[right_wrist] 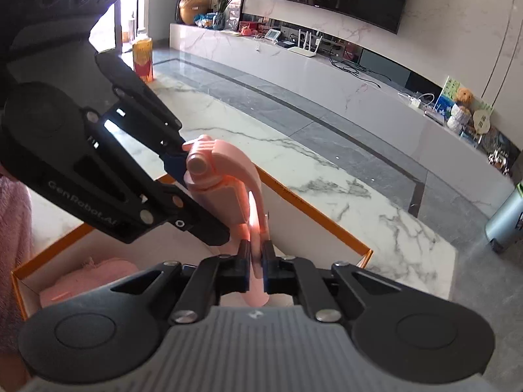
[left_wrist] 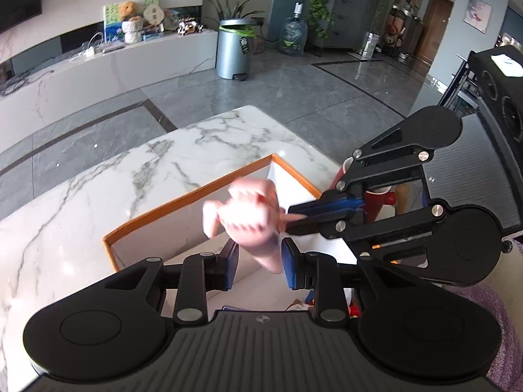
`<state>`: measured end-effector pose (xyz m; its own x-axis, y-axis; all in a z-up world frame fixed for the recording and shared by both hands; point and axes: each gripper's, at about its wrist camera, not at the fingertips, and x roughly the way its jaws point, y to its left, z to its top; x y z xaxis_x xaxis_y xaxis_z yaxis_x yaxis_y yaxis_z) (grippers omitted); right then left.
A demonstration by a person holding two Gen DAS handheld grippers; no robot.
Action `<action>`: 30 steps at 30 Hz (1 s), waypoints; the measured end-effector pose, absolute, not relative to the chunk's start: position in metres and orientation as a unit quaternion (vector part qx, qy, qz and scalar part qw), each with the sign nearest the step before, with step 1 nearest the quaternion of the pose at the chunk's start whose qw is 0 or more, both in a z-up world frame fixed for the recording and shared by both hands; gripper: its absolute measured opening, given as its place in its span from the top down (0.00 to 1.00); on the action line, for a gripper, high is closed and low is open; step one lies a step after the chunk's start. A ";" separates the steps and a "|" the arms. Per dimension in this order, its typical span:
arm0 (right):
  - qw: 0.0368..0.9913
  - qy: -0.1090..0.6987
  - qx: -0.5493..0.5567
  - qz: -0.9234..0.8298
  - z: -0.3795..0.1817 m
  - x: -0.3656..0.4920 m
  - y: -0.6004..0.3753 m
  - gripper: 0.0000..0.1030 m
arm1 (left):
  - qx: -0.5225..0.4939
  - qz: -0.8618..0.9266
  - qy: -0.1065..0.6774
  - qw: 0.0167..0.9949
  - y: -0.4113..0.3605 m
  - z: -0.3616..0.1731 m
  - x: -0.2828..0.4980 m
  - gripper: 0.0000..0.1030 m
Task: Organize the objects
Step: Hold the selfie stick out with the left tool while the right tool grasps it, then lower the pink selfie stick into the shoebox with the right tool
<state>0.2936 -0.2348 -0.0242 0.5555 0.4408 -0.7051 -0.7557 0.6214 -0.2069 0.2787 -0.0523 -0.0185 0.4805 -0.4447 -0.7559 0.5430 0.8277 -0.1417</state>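
Observation:
A pink hair claw clip (left_wrist: 248, 215) hangs over an orange-rimmed white box (left_wrist: 196, 193) on the marble table. Its image is blurred in the left wrist view. My right gripper (right_wrist: 256, 258) is shut on the clip's (right_wrist: 225, 176) thin curved end, and it reaches in from the right as the right gripper (left_wrist: 292, 219) in the left wrist view. My left gripper (left_wrist: 260, 263) stands open around the clip's lower part, with a small gap on the left side. From the right wrist, one blue pad of the left gripper (right_wrist: 202, 199) lies against the clip's hinge end.
The box (right_wrist: 310, 209) holds a pink fluffy item (right_wrist: 88, 277). A red cup (left_wrist: 376, 201) and a wooden piece (left_wrist: 402, 196) stand behind the right gripper. An orange carton (right_wrist: 143, 58) stands at the table's far end. A person's fluffy sleeve (right_wrist: 13, 228) is at the left.

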 end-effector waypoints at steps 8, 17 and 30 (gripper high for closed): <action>0.796 0.279 -0.401 0.357 -0.042 0.282 -0.193 0.95 | 0.063 -0.262 0.412 0.870 -0.012 -0.010 0.258 0.53; 0.703 0.224 -0.549 0.393 -0.084 0.255 -0.163 0.95 | 0.054 -0.247 0.389 0.886 0.013 -0.007 0.251 0.53; 0.648 0.211 -0.606 0.412 -0.122 0.259 -0.151 0.95 | 0.089 -0.231 0.363 0.898 0.020 -0.013 0.243 0.51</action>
<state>0.2594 -0.1509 -0.1223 0.5724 0.2780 -0.7714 -0.7883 -0.0723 -0.6110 0.2428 0.0197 -0.0135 0.6294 -0.3501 -0.6937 0.4796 0.8774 -0.0077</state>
